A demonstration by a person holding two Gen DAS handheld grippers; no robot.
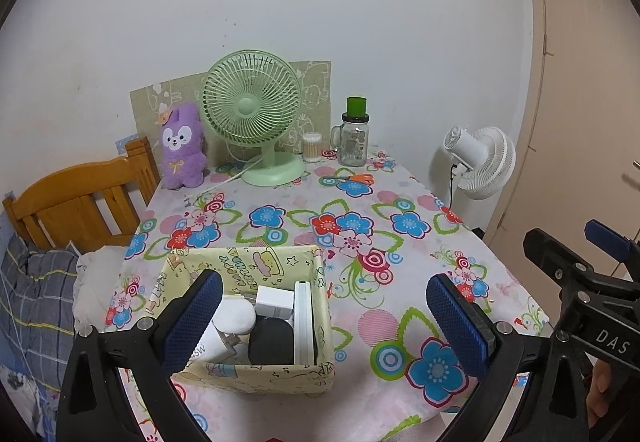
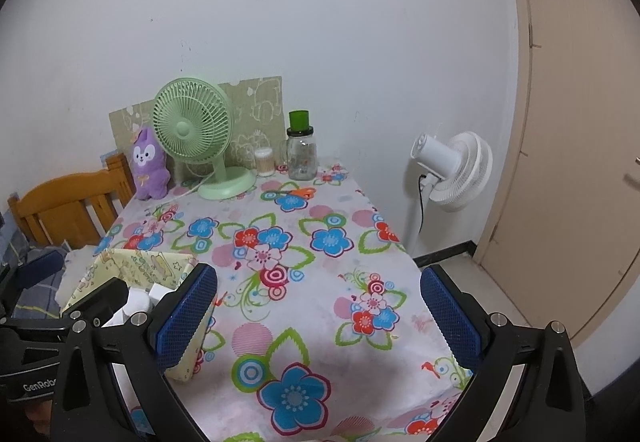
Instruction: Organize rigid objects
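A yellow cartoon-print box (image 1: 280, 372) stands near the table's front left edge. It holds a white box (image 1: 274, 302), a black rounded case (image 1: 271, 340), a flat white item upright (image 1: 303, 322) and white chargers. My left gripper (image 1: 324, 318) is open and empty, just above and in front of the box. My right gripper (image 2: 318, 316) is open and empty over the floral tablecloth, right of the box (image 2: 132, 266). Orange-handled scissors (image 1: 354, 178) lie near the back, also in the right wrist view (image 2: 298, 192).
At the back stand a green desk fan (image 1: 256, 113), a purple plush (image 1: 182, 151), a cotton swab jar (image 1: 312, 147) and a glass jar with green lid (image 1: 354, 139). A wooden headboard (image 1: 76, 197) is left, a white floor fan (image 1: 480, 161) right.
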